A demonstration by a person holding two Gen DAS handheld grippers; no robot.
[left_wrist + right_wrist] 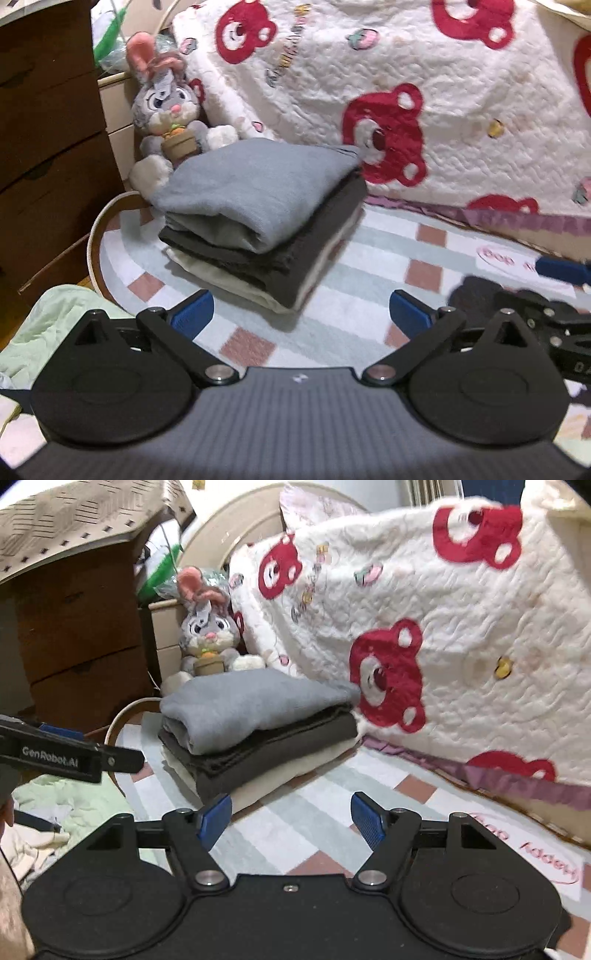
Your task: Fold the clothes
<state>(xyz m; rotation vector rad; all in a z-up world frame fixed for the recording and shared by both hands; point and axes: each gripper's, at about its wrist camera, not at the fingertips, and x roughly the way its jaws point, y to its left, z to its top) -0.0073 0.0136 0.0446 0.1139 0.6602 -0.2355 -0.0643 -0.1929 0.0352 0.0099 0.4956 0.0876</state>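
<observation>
Left wrist view: a folded stack point(258, 221), grey garment point(255, 192) on top of a dark one point(306, 251) and a cream one point(236, 284), sits on the checked mat point(369, 258), straight ahead of the left gripper point(301, 314) and a little to its left. Its jaws stand wide, holding nothing. The stack's long axis runs away toward the bear quilt point(424, 92). A crumpled pale green garment point(55, 325) lies at lower left.

Right wrist view: the right gripper point(291, 821), jaws also wide and empty, has the stack ahead and to its left, the left-hand pad point(214, 821) just short of the lowest layer. The green garment lies far left, nearer the left gripper. Whether more folding awaits cannot be told.
</observation>
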